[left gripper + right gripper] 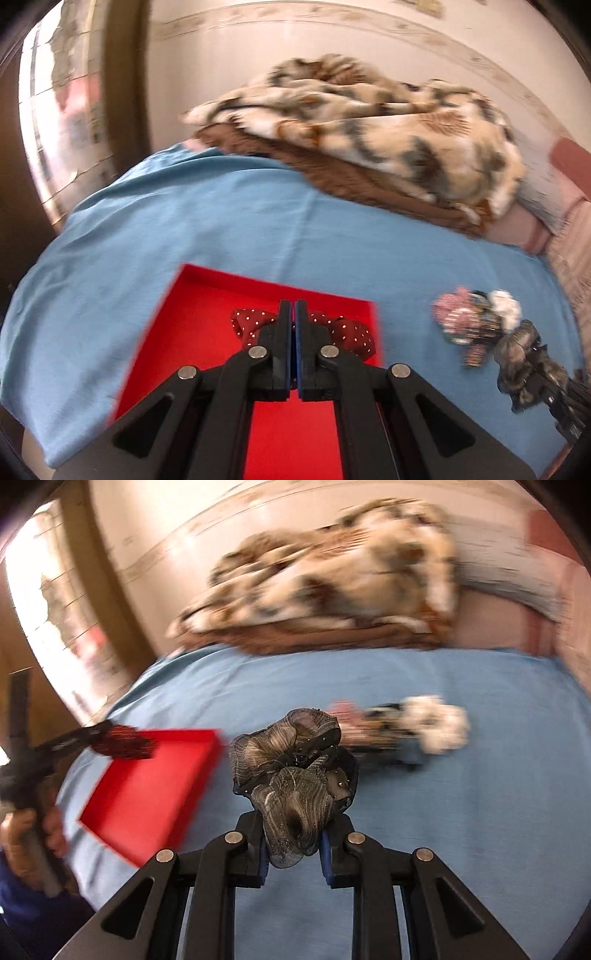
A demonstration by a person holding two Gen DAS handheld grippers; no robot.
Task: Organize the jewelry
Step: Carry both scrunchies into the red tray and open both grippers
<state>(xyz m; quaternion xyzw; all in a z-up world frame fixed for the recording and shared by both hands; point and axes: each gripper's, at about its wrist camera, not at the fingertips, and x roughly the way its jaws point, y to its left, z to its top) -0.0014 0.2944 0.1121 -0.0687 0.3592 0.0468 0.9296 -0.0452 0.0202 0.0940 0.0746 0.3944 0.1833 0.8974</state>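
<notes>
A red tray (192,310) lies on the blue sheet (184,221); it also shows in the right wrist view (147,786). My left gripper (294,314) is shut on a dark red polka-dot scrunchie (351,332) and holds it over the tray. My right gripper (295,812) is shut on a grey-black sheer scrunchie (291,775) above the sheet; this scrunchie shows at the right edge of the left wrist view (524,362). A pile of hair ties with a white one (436,723) and a pink one (454,310) lies on the sheet to the right of the tray.
A patterned cream and brown blanket (369,136) is heaped at the back of the bed against the wall. A pink pillow edge (569,162) is at the far right. The person's hand holds the left gripper's handle (33,812). A doorway (66,110) is at the left.
</notes>
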